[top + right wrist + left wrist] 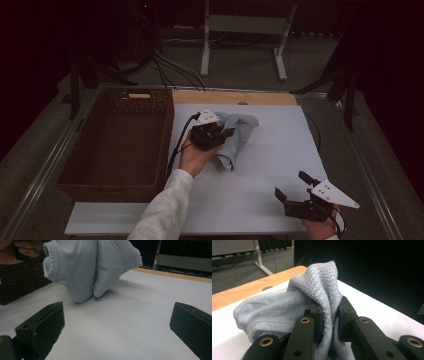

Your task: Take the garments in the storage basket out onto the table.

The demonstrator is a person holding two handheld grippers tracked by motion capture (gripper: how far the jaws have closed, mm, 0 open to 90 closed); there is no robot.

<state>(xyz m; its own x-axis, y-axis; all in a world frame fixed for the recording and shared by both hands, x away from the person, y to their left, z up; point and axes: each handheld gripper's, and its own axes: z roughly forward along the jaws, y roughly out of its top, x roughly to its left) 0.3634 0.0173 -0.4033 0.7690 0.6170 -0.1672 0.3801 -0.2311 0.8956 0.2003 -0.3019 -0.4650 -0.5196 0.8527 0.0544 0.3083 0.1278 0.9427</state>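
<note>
White table (260, 200) lies bare around your wide-open right gripper (295, 187); your left gripper (227, 134) pinches the blue cloth (235, 135), basket (120, 145) beside it.

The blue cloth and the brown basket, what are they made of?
The cloth looks like soft knitted fabric, matte: tiny mesh holes and a ribbed hem show where the left gripper pinches it. The basket looks woven, perhaps wicker or rattan: its dark brown walls show a tight plaited texture.

White-topped table (260, 200) with a bare wooden strip along its far edge, dark woven basket (120, 145) sat at its left side, pale blue cloth (235, 137) rested near the middle, partly lifted.
</note>
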